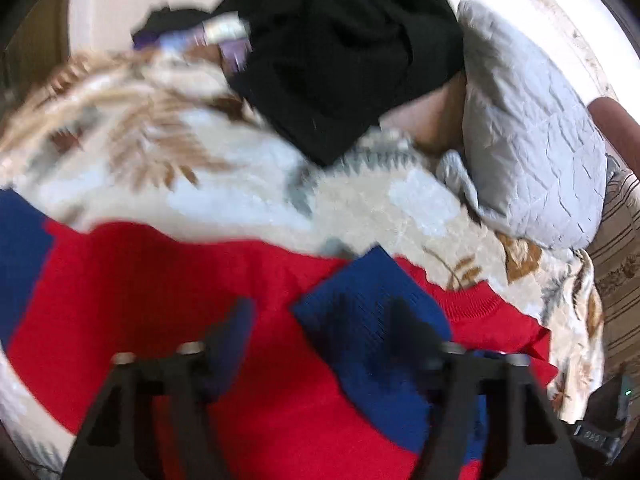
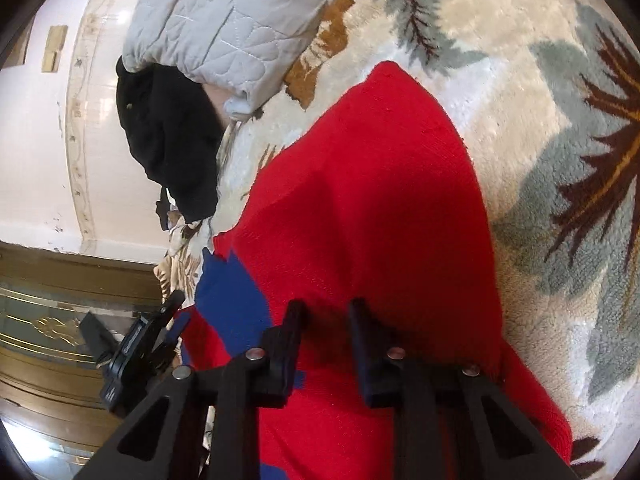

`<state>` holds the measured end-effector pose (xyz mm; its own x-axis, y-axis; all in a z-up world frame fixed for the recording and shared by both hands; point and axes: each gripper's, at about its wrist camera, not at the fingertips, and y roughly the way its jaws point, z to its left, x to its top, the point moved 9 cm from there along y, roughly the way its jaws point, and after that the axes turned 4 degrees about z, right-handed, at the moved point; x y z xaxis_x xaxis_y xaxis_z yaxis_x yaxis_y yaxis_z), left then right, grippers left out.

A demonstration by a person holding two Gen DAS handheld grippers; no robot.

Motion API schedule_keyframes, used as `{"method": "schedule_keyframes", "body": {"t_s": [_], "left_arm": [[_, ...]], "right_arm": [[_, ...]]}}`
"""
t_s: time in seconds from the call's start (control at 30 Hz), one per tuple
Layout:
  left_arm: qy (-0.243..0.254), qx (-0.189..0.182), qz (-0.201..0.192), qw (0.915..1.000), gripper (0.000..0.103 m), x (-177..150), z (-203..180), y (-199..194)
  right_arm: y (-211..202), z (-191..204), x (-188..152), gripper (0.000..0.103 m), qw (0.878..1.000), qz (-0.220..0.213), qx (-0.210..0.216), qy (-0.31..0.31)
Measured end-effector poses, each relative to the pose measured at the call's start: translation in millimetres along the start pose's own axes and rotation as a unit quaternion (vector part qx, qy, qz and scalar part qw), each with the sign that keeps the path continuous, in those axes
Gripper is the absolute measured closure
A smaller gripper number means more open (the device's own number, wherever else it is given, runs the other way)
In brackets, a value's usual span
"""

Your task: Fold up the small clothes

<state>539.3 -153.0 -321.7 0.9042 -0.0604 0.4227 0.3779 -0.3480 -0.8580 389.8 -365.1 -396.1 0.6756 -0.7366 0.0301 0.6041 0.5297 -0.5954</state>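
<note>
Lying spread across the patterned blanket [image 1: 248,200], the red sweater [image 1: 160,280] is laid flat, probably so its parts can be folded inward. The left gripper [image 1: 320,320] hovers over it with fingers wide apart and nothing between them, above the blue sleeve [image 1: 360,308] turned in over the body. Further right, the right gripper [image 2: 326,312] has its fingers close together, pinching a raised ridge of red knit, likely to carry that side across. A black garment [image 1: 340,52] and grey pillow [image 1: 528,132] sit toward the blanket's far edge.
</note>
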Motion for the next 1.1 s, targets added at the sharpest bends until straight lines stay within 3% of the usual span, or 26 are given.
{"method": "schedule_keyframes", "body": {"t_s": [0.13, 0.17, 0.2, 0.23, 0.33, 0.43, 0.63, 0.73, 0.83, 0.93, 0.97, 1.07, 1.1], "left_arm": [[-0.040, -0.030, 0.007, 0.9987, 0.024, -5.5, -3.5, 8.5], [-0.044, -0.038, 0.004, 0.9983, 0.035, -5.2, -5.6, 8.6], [-0.047, -0.053, 0.004, 0.9975, 0.066, -4.7, -8.6, 8.8], [-0.053, -0.068, 0.012, 0.9962, 0.081, -5.2, -12.3, 10.9], [-0.057, -0.055, 0.007, 0.9968, 0.094, -4.2, -15.1, 13.2], [-0.045, -0.058, -0.013, 0.9972, 0.095, -5.4, -17.9, -2.8], [-0.023, -0.039, -0.064, 0.9969, 0.096, -34.2, 0.9, -78.1], [-0.023, -0.011, -0.057, 0.9980, 0.095, -61.5, 22.8, -95.4], [-0.036, 0.026, -0.015, 0.9989, 0.091, -91.6, 57.1, -93.3], [-0.042, 0.053, -0.023, 0.9974, 0.088, -107.5, 94.9, -111.1], [-0.060, 0.059, -0.040, 0.9957, 0.081, -106.6, 116.5, -125.0], [-0.141, 0.079, -0.070, 0.9844, 0.046, -98.4, 176.7, -150.1], [-0.168, 0.081, -0.081, 0.9791, 0.045, -94.2, 195.7, -155.6]], "right_arm": [[-1.3, 3.3, -2.3, 0.077, 1.000, 0.006, -0.002, -0.009], [-0.9, 3.4, -2.4, 0.077, 1.000, 0.007, -0.001, -0.010], [-2.3, 2.5, -3.4, 0.077, 1.000, 0.008, 0.000, -0.010], [-3.8, 1.8, -4.2, 0.077, 1.000, 0.009, 0.001, -0.010], [-4.8, 1.7, -4.8, 0.077, 1.000, 0.012, 0.002, -0.011], [-4.9, 1.1, -4.6, 0.077, 1.000, 0.014, 0.003, -0.008], [-3.3, 4.2, -5.6, 0.077, 1.000, 0.012, -0.012, -0.021], [-4.5, 7.8, -9.0, 0.076, 0.999, 0.009, -0.028, -0.038], [-8.0, 14.2, -13.3, 0.073, 0.996, -0.001, -0.054, -0.068], [-11.5, 25.8, -17.1, 0.073, 0.992, -0.023, -0.069, -0.107], [-8.9, 28.0, -19.9, 0.073, 0.991, -0.019, -0.068, -0.112], [11.0, 28.0, -32.1, 0.072, 0.990, 0.020, -0.073, -0.115], [13.4, 29.2, -32.5, 0.071, 0.990, 0.017, -0.074, -0.117]]}}
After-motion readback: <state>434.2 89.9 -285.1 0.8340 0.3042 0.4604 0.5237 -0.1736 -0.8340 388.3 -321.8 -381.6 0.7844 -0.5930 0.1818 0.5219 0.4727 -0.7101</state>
